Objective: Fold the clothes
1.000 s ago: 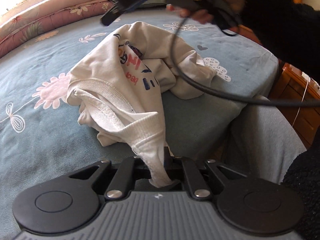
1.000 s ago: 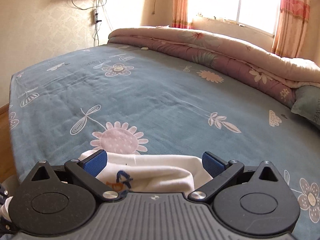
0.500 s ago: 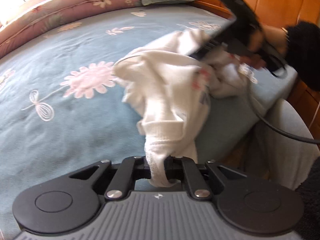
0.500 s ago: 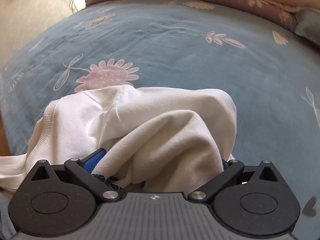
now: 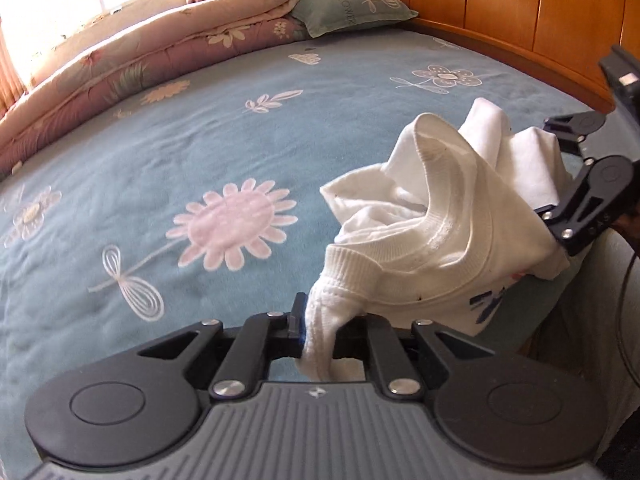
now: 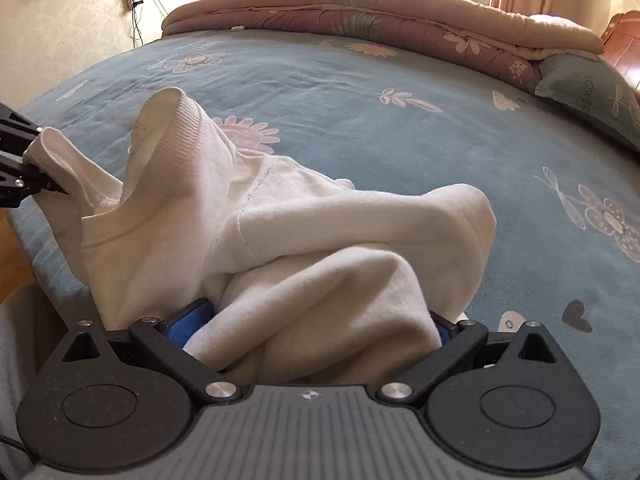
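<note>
A white sweatshirt (image 5: 440, 232) with ribbed edges and a blue print lies bunched at the near edge of the blue flowered bed (image 5: 160, 160). My left gripper (image 5: 320, 328) is shut on a ribbed band of it, and the cloth hangs from the pinch. In the right wrist view that gripper (image 6: 24, 176) shows at the far left, still clamping the band. My right gripper (image 6: 316, 324) stands wide open, with a thick fold of the sweatshirt (image 6: 320, 232) heaped between its blue pads (image 6: 192, 320). From the left wrist view the right gripper (image 5: 560, 216) is half buried in the cloth.
A folded pink and cream quilt (image 5: 140, 60) and a green pillow (image 5: 348, 8) lie along the far side of the bed. A wooden headboard (image 5: 520, 12) runs at the right. A grey trouser leg (image 5: 600, 300) and a black cable are beside the bed edge.
My left gripper has lifted and swung with the ribbed band in it. My right gripper has dropped from above the bed into the sweatshirt, so cloth now fills the gap between its fingers.
</note>
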A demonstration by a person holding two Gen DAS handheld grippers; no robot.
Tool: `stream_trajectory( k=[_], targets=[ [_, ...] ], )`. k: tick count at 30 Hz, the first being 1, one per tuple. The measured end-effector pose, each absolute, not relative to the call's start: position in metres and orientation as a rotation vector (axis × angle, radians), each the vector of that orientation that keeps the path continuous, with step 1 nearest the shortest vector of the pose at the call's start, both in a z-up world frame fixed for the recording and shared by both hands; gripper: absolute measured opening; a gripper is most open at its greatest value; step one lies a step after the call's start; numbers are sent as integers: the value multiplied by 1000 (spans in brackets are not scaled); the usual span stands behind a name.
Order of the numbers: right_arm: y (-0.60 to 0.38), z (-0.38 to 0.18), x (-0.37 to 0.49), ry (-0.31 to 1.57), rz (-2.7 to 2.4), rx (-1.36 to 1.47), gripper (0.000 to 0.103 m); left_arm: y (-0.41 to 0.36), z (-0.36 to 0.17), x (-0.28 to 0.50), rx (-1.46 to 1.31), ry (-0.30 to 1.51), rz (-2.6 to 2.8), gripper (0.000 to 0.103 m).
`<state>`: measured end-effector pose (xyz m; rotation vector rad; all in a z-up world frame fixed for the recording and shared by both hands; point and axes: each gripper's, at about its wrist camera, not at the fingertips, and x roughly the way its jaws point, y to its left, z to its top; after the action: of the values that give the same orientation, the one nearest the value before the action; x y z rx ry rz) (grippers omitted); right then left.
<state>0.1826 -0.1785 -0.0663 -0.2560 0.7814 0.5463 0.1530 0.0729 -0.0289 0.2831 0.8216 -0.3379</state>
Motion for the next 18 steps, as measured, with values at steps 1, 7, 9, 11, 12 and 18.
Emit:
stream_trajectory(
  k=[1, 7, 9, 11, 12, 18],
  targets=[
    [-179, -60, 180, 755, 555, -261, 103, 71, -27, 155, 298, 817, -334, 8],
    [-192, -16, 182, 600, 648, -244, 103, 64, -30, 152, 364, 820, -360, 8],
    [-190, -9, 197, 604, 665, -265, 103, 62, -38, 147, 378, 838, -368, 8],
    [-184, -4, 216, 625, 671, -301, 102, 63, -45, 142, 383, 857, -379, 8],
    [-181, -3, 226, 638, 676, -315, 100, 63, -48, 140, 384, 867, -384, 8],
    [-160, -17, 277, 756, 725, -387, 68, 75, -66, 135, 344, 937, -379, 10]
  ],
)
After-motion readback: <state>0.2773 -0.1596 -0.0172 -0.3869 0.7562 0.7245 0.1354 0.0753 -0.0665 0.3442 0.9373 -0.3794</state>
